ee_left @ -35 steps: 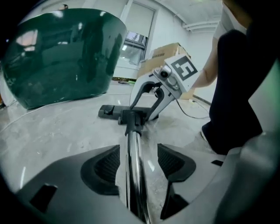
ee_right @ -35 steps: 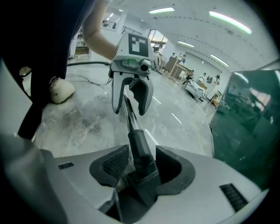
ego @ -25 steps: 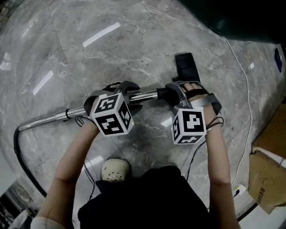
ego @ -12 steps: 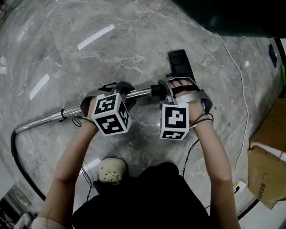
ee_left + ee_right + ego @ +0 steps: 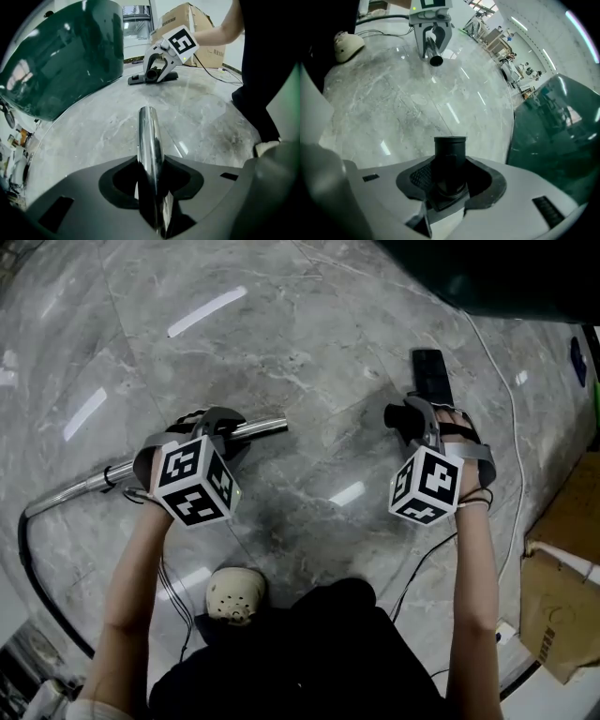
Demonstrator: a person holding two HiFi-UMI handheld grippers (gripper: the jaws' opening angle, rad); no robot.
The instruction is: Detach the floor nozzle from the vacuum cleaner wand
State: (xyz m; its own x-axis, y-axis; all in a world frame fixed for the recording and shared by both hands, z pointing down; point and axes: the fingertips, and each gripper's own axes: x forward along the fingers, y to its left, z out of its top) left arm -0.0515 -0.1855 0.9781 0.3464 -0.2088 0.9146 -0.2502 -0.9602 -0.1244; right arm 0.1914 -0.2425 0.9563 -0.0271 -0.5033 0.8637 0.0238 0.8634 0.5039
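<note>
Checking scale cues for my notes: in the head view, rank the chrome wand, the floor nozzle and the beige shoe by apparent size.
1. chrome wand, longest by far.
2. beige shoe and floor nozzle: about alike; the right gripper covers part of the nozzle.

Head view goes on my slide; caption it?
Left hand-held gripper, jaws just closed further on the wand, and right hand-held gripper on the nozzle, held apart.

Nothing can be read: print on the cardboard box point(image 5: 566, 607) is too small to make out.
</note>
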